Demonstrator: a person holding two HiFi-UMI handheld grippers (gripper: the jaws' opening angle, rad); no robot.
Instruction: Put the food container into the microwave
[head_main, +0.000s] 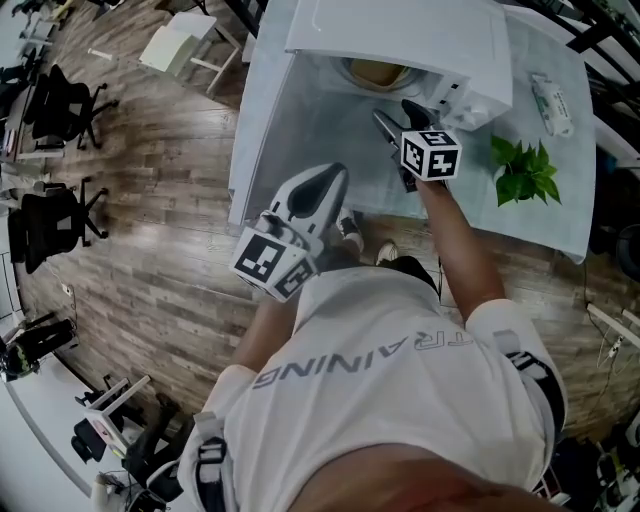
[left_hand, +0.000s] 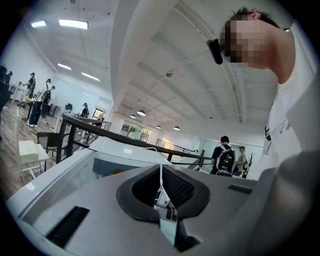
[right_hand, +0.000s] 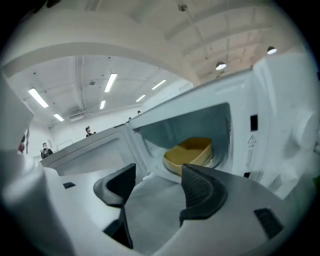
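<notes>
While right gripper (right_hand: 160, 176) gapes empty, its view shows food container (right_hand: 190, 150) inside microwave (right_hand: 280, 130) | left gripper (left_hand: 161, 190) closed

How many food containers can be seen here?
1: the yellow food container sits inside the open microwave. None shows on the table, though the person's arm covers part.

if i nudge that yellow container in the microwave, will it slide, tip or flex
Probably rigid: the yellow container keeps crisp, upright walls. It looks low and wide, so tipping seems unlikely; a push would more likely slide it across the microwave floor. No contents show, so likely light.
</notes>
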